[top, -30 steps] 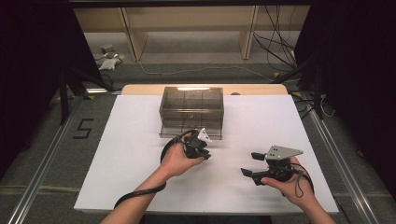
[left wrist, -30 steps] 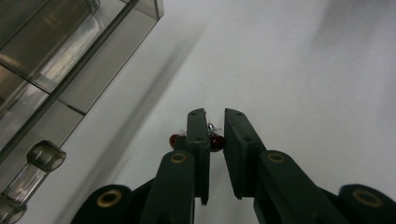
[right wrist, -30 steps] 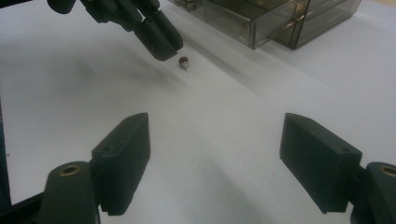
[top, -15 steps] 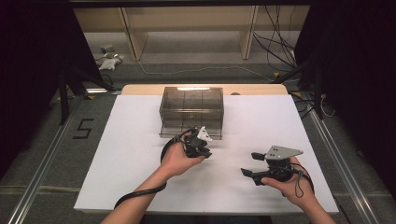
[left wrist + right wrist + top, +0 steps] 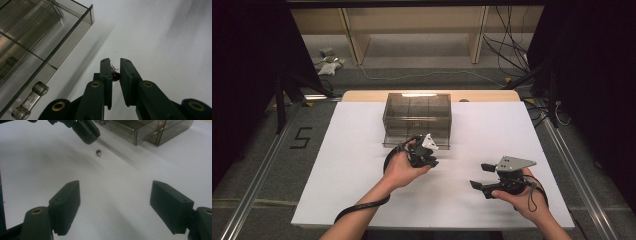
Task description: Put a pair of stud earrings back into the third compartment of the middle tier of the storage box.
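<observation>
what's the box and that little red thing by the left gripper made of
Box: looks like smoky clear plastic, glossy; its dividers show through the walls. Red thing: tiny dark-red glossy bead with a shiny silvery tip, maybe glass or plastic with metal; too small to tell. It lies near the left gripper.

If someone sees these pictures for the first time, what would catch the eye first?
Probably the smoky transparent drawer box at the far middle of the white table. Next, the left tongs, just in front of the box, poised over a tiny dark red bead with a metal tip lying on the table. The right tongs wait wide open, nearer the person.
</observation>
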Motion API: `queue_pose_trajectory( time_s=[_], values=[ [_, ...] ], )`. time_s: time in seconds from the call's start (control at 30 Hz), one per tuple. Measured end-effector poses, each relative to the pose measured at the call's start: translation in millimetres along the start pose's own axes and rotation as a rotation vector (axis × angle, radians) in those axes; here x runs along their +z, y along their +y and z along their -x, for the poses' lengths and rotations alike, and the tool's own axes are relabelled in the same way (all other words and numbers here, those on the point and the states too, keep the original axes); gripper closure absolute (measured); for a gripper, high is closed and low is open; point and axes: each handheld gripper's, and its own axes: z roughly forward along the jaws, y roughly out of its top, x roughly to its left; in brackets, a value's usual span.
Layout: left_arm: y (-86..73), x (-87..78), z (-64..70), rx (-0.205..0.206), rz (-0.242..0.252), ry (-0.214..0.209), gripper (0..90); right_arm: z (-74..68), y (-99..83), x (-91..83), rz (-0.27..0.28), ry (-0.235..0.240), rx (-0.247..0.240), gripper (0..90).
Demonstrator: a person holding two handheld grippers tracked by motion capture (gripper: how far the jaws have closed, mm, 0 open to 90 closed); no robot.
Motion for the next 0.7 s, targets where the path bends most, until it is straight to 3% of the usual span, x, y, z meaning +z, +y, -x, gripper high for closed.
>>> queue_pose_trajectory(
  time_s=[0.7],
  values=[
    [3.1,-5.4,-1.9,-0.011,0.032,0.017,80.5,0.3,-0.2,-0.1,-0.001,0.001,-0.003,25.1]
  ],
)
